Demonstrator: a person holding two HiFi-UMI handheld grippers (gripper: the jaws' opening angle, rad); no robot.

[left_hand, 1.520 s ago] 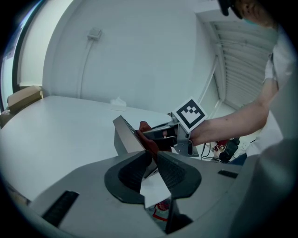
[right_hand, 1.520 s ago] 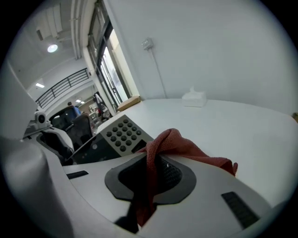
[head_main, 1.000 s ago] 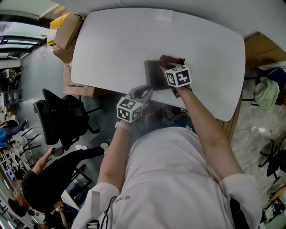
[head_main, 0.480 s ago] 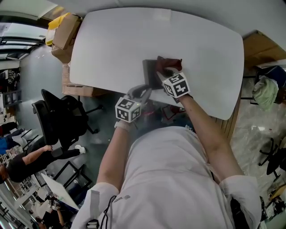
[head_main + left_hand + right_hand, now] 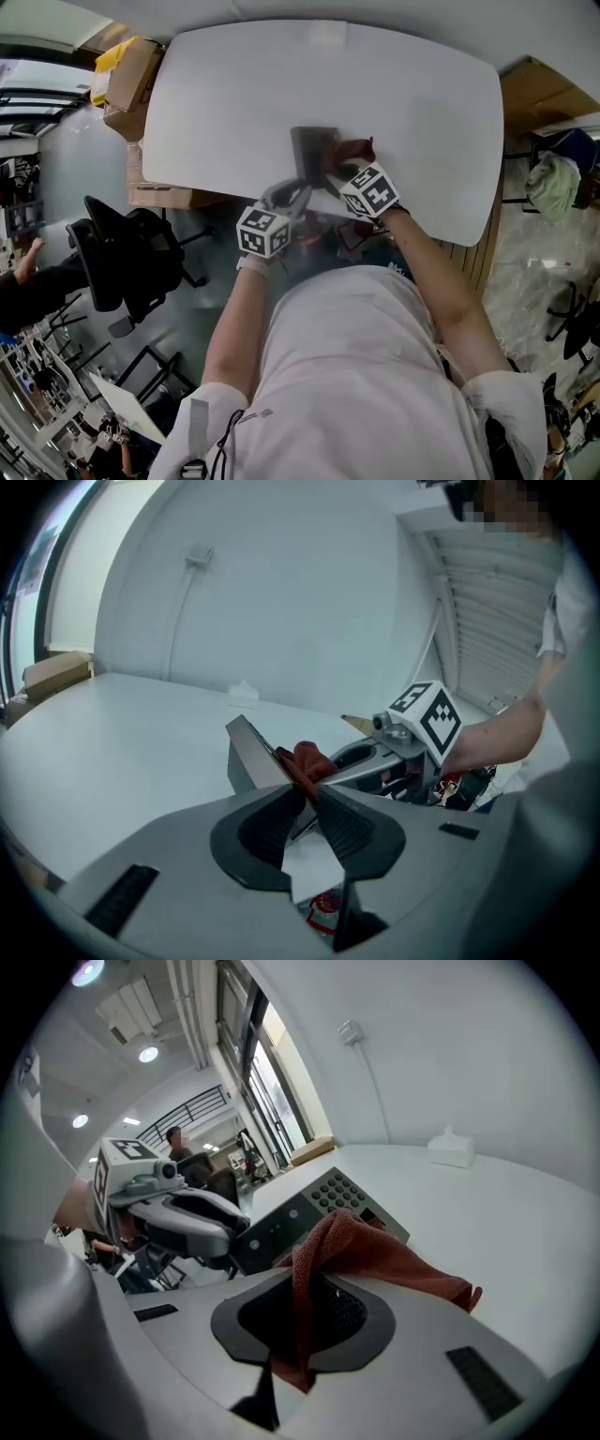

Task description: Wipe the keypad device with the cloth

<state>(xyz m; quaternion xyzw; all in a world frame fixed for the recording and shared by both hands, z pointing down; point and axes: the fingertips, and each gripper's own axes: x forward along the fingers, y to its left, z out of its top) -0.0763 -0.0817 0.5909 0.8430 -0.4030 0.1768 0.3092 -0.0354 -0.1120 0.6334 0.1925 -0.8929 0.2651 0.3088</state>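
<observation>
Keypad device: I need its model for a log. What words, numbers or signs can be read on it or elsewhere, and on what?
No text is readable.
keypad device: key legends too small to read.
marker cube: black-and-white pattern, no letters.
red-printed item: blurred.

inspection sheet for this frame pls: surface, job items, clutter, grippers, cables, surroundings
surface: white table, plain top.
job's things: keypad device on the table, keys facing up; red cloth against its right side in the head view.
clutter: small white box at the table's far edge.
grippers: left gripper, jaws shut on the keypad device's near edge; right gripper, jaws shut on the cloth.
cables: thin wall cable behind the table; nothing seen on the table.
surroundings: cardboard boxes, office chair, a person at the left.
</observation>
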